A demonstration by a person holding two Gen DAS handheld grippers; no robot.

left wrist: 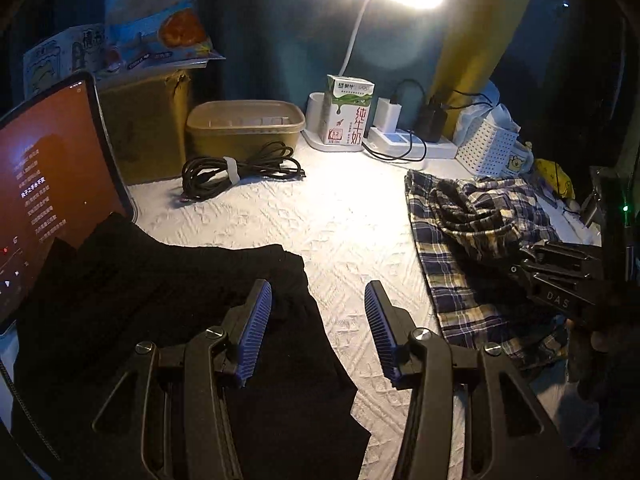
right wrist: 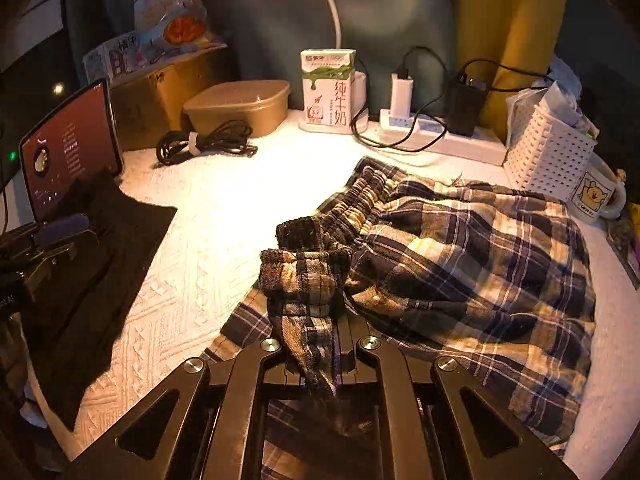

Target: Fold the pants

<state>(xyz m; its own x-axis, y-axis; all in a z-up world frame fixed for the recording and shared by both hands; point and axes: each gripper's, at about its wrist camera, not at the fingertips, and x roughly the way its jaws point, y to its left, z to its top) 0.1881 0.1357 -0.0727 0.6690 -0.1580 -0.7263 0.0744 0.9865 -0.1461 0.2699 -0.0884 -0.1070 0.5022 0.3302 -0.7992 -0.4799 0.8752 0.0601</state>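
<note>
Left claw (left wrist: 318,312) agape above black garment (left wrist: 160,280); plaid pants (left wrist: 480,240) rightward, perhaps bunched.

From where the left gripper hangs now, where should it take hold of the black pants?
Take the black pants at the straight edge nearest the left gripper, coming from the bare white cloth side: that edge lies flat and free.

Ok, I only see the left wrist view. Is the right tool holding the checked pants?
Observer: Yes. The right wrist view shows the right tool shut on a bunched fold of the checked pants.
Child: Where's the stretchy waistband?
Observer: The waistband lies just beyond that fold, running toward the milk carton.
Child: Is the fold lifted?
Observer: It stands up above the rest of the cloth.
</note>
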